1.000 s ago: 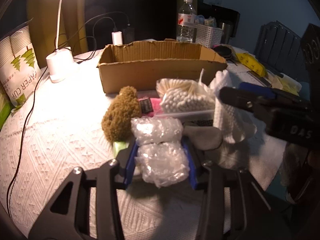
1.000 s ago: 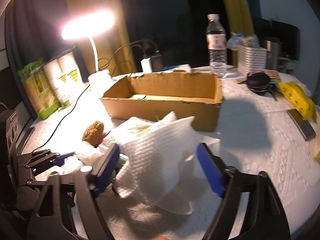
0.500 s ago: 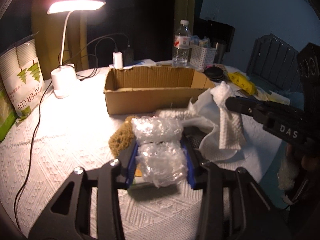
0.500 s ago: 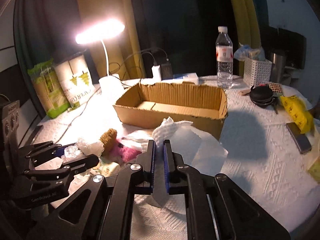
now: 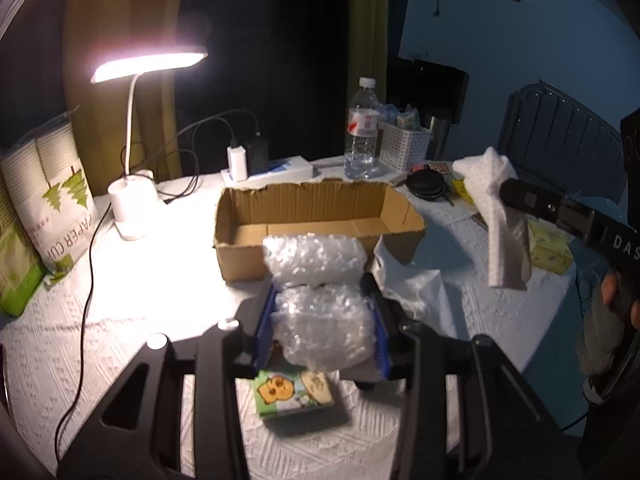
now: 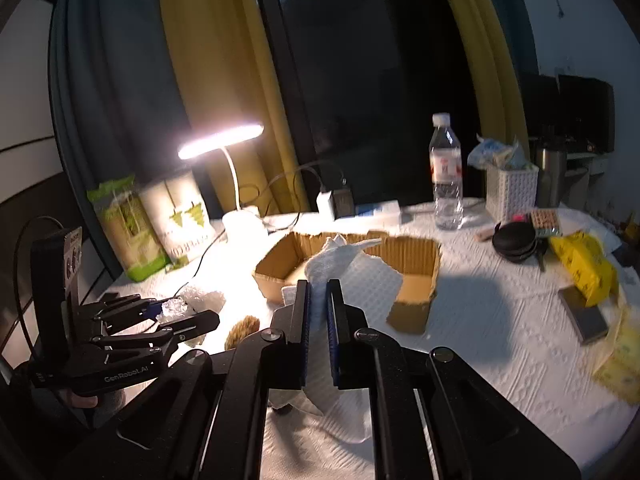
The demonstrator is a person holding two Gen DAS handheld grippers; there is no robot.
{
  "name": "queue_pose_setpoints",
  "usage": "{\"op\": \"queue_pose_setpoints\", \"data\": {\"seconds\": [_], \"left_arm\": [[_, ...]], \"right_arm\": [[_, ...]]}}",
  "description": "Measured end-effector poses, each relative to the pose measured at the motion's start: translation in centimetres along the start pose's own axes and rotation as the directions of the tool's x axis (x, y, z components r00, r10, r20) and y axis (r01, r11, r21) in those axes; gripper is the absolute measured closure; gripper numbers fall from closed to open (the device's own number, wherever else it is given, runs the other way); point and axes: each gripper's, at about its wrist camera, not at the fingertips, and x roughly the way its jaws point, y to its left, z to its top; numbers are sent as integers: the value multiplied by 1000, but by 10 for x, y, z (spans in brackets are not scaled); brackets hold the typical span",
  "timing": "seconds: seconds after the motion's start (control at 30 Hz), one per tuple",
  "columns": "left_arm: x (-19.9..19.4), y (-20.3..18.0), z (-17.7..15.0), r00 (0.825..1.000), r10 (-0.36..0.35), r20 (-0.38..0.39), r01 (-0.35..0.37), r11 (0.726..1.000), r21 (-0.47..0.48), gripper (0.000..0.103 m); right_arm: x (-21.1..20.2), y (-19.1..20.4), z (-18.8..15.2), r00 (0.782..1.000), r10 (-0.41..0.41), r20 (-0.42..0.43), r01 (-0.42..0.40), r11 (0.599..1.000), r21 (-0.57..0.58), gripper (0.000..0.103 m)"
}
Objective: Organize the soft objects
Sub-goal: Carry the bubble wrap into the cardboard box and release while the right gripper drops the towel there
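Two soft items are held clear of the table, one in each gripper. A bubble wrap bundle (image 5: 320, 292) is clamped between the blue pads of the left gripper (image 5: 322, 320), its upper half bulging free above the fingertips. A white paper towel (image 6: 340, 276) is pinched by the nearly closed right gripper (image 6: 318, 292), its loose end trailing below the jaws. Both items are carried just short of the cardboard box (image 5: 316, 216), which stands open near the middle of the table (image 5: 160, 272) and appears empty. Left behind on the table are a brown sponge (image 6: 242, 330), seen only in the right wrist view, a small green tissue pack (image 5: 294, 394) under the left gripper toward the near edge, and a crumpled clear bag (image 5: 412, 284) at the box's right front corner.

Risks are judged as follows. The bubble wrap is slick and springy and could squirt from the pads if the grip is relaxed before the box rim is cleared. The dangling towel could catch on the box's torn front wall and be dragged out of the jaws. With both grippers converging on one opening, a collision is possible.

Compared with one second ago, both items have been raised from the pile. The right gripper, then wide around the towel, is now closed on it.
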Motion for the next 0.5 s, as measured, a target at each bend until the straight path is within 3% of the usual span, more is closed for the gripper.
{"op": "queue_pose_setpoints", "data": {"seconds": [0.5], "left_arm": [[40, -18, 64, 999, 16, 49, -18, 999, 37, 62]], "right_arm": [[19, -45, 31, 999, 17, 39, -16, 1000, -17, 94]]}}
